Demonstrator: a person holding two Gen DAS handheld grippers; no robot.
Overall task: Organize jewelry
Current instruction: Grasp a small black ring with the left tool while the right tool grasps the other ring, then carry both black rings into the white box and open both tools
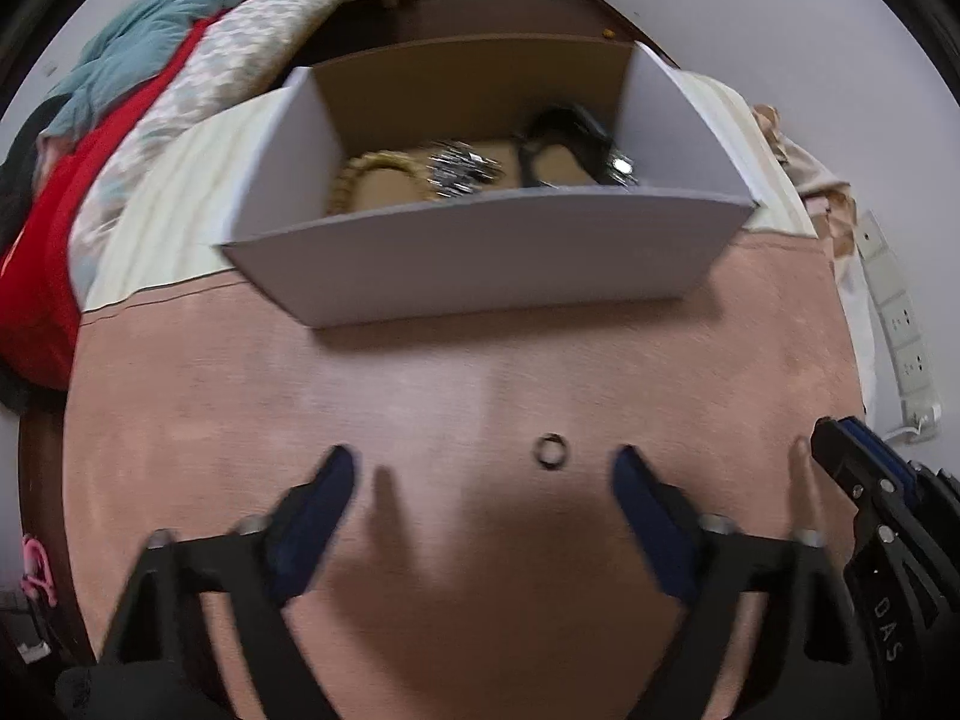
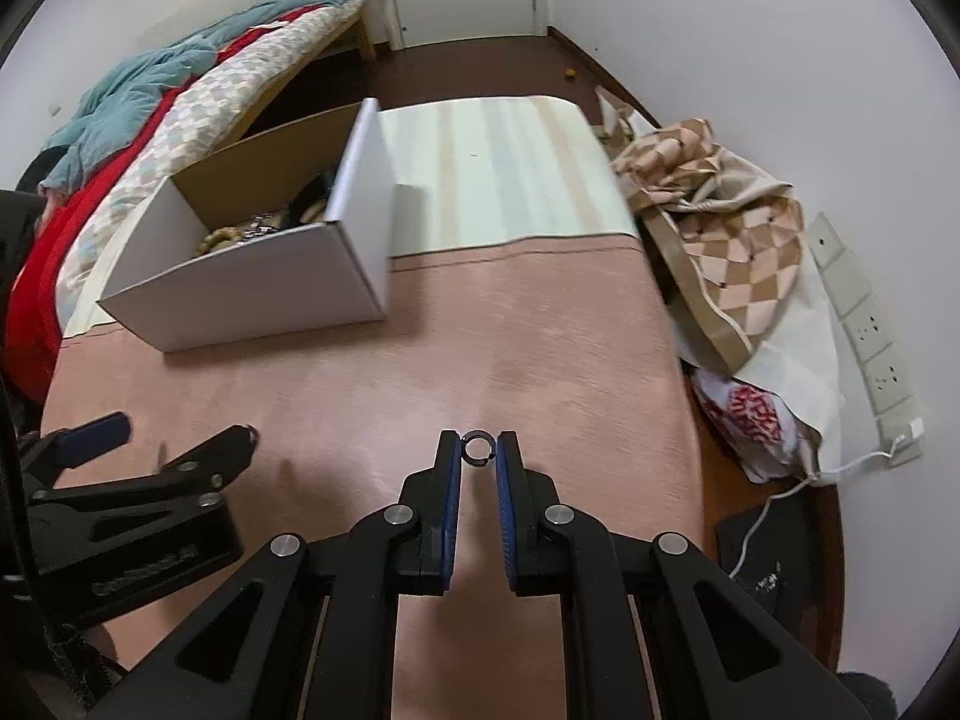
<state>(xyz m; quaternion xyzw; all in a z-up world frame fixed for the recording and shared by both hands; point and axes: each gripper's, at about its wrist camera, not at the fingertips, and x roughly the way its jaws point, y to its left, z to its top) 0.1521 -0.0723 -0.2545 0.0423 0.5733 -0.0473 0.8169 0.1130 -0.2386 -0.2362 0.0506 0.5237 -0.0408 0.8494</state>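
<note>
A small dark ring (image 1: 552, 451) lies on the pink mat, between the tips of my open left gripper (image 1: 483, 468) but nearer the right finger. In the right wrist view a small dark ring (image 2: 478, 449) sits between the tips of my right gripper (image 2: 478, 450), whose jaws are nearly closed around it and touch its sides. An open white cardboard box (image 1: 480, 267) holds a beaded tan bracelet (image 1: 366, 171), a silver piece (image 1: 459, 171) and a black band (image 1: 555, 144). The box also shows in the right wrist view (image 2: 258, 294). My right gripper also shows in the left wrist view (image 1: 864, 468).
A pink mat (image 2: 510, 330) and a pale striped cloth (image 2: 498, 168) cover the surface. A bed with red, teal and checked bedding (image 2: 150, 120) lies to the left. A checked bag (image 2: 720, 228) and a white power strip (image 2: 864, 324) lie to the right.
</note>
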